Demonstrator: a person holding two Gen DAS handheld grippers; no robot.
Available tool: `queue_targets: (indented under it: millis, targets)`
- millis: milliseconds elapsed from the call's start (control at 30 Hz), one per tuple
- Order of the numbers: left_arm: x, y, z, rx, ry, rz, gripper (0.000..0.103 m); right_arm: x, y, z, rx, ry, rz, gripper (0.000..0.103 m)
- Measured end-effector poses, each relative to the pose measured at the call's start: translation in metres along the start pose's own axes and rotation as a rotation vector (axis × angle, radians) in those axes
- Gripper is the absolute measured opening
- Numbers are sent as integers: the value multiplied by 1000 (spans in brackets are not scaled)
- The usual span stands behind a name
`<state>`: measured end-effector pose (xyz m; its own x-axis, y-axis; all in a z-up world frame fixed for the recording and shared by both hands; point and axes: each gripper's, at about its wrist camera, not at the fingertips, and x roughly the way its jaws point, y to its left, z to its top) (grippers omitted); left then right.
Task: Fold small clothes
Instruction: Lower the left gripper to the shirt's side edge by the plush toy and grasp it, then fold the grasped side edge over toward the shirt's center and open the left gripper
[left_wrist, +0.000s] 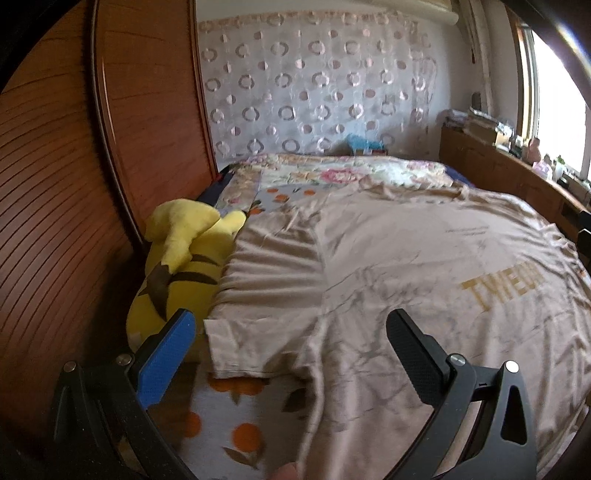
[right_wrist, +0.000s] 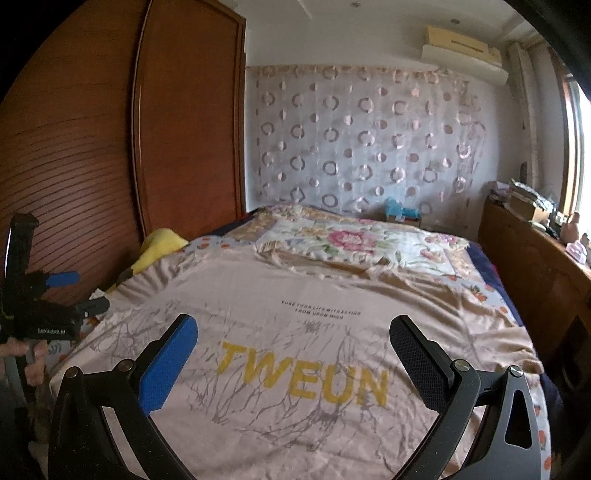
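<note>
- The T-shirt (right_wrist: 306, 332) is spread flat on the bed (right_wrist: 369, 236), print up, its left sleeve (left_wrist: 258, 295) lying beside a yellow plush toy (left_wrist: 184, 266).
- The step in hand is judged to be the start of folding; no fold is seen yet.
- The left gripper (left_wrist: 291, 354) is held released above the left sleeve, grasping nothing.
- The right gripper (right_wrist: 293, 365) is held released over the print, grasping nothing.
- Next, the sleeve edge is likely to be pinched and carried inward.
- No containers are seen.
</note>
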<state>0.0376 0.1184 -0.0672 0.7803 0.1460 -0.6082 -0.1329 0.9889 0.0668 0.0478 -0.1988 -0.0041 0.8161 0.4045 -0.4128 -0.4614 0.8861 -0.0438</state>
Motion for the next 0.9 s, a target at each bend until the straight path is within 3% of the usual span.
queue_targets:
  millis: [233,400,633,733,900]
  targets:
    - [24,32,3,-5,75,-20,103,22,-5,6,-27,100,49,103]
    - [50,59,2,-34,141,-39,92,34,-7,18,-56,161,109,103]
    - [74,77,2,-90,243,-81,65,32,-13,34,-85,198,184,103]
    - [72,79,0,-113,252,-134,52,21,-18,34,-91,194,200,103]
    - [67,73,2,-76,240,-138,25,12,-21,27,-97,190,212,103]
